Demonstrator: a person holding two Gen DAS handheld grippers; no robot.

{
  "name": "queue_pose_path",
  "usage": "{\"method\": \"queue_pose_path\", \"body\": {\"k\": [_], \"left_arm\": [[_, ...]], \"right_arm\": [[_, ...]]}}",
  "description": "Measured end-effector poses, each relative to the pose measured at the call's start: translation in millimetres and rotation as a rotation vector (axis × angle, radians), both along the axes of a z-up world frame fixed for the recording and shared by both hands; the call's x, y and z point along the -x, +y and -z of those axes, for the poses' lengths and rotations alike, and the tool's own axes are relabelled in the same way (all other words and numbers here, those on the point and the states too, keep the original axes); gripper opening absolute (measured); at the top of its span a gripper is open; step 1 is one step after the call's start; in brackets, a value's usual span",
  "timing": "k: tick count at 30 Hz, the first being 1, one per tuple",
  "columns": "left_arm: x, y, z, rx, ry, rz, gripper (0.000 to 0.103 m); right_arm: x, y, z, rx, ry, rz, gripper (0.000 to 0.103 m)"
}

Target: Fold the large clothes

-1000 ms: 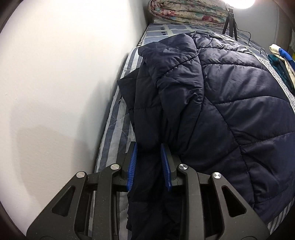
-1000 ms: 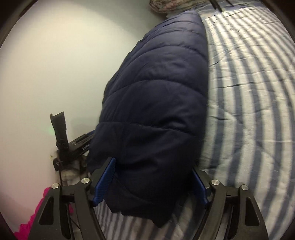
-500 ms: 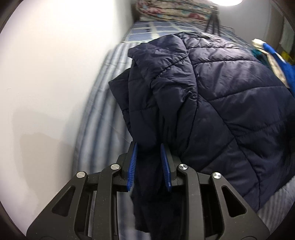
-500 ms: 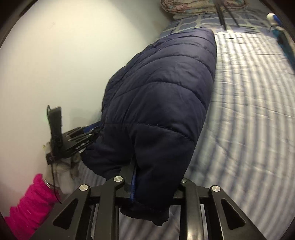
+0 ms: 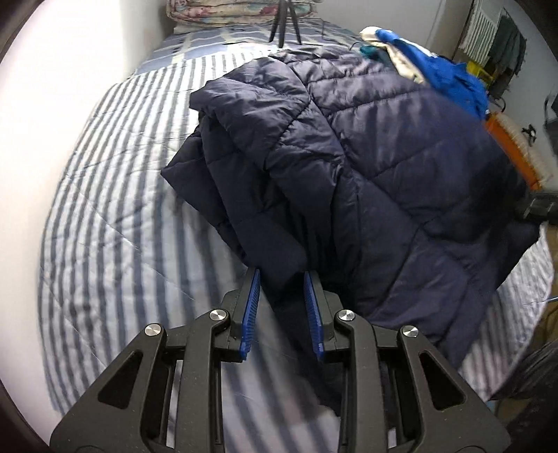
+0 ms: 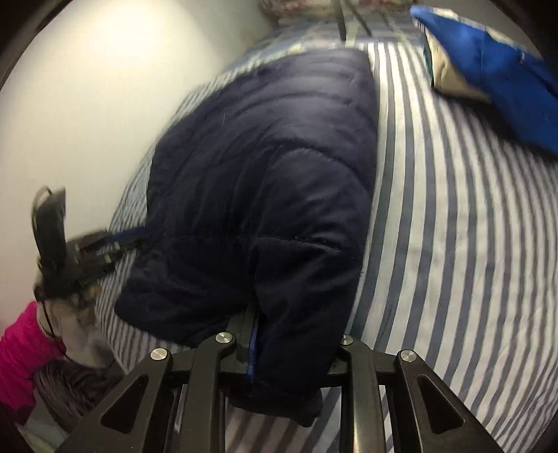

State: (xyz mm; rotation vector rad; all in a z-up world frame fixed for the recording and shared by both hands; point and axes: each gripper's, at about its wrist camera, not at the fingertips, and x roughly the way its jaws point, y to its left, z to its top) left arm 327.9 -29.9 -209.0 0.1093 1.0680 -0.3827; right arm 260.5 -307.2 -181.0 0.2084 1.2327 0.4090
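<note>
While both grippers hold one near edge of the navy quilted jacket (image 5: 376, 146), the garment stretches away from them over the striped bed (image 5: 115, 216), so its long axis runs forward from the fingers toward the far end of the bed. The left gripper (image 5: 280, 310) has its blue fingers (image 5: 251, 306) at a narrow gap, with a thick fold of the padded cloth between them. The right gripper (image 6: 289, 352) is closed on a bunched corner of the same jacket (image 6: 265, 181); only one blue finger (image 6: 251, 348) shows, the other is hidden under the cloth. In the right wrist view the left gripper (image 6: 87, 258) appears at the far left, beside the wall, at the other side of the jacket.

The jacket lies partly doubled: in the left view an upper layer is turned over a lower one, with a puffy rolled edge on the left side. The cloth looks thick, smooth and a little shiny, with diagonal stitch lines. I judge it will be bulky and will spring back if it is not pressed. A blue and cream garment (image 5: 436, 62) lies near its far right corner, and folded blankets (image 5: 240, 14) and a tripod (image 5: 286, 21) stand at the head of the bed.
</note>
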Motion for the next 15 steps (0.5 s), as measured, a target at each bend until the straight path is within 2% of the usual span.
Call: {"method": "queue_pose_path", "body": {"k": [2,5,8,9,11,15], "left_arm": [[6,0,-8,0.02,-0.008,-0.016,0.026],[11,3,-27,0.017,-0.067,-0.036,0.026],[15,6,-48,0.024,-0.121,-0.052,0.028],[14,5,-53,0.022,-0.135,-0.059,0.04],[11,4,-61,0.027,-0.165,-0.068,0.057],[-2,-9,-69,0.03,-0.204,-0.059,0.058]], "right_arm": [[7,3,3,0.011,0.001,-0.018,0.027],[11,11,-4,0.041,-0.022,-0.049,0.034],[13,13,-21,0.092,-0.083,-0.063,0.037],[13,12,-24,0.111,-0.1,-0.062,0.038],[15,11,-31,0.159,-0.145,-0.065,0.039],[21,10,-27,0.182,-0.159,-0.09,0.039]]}}
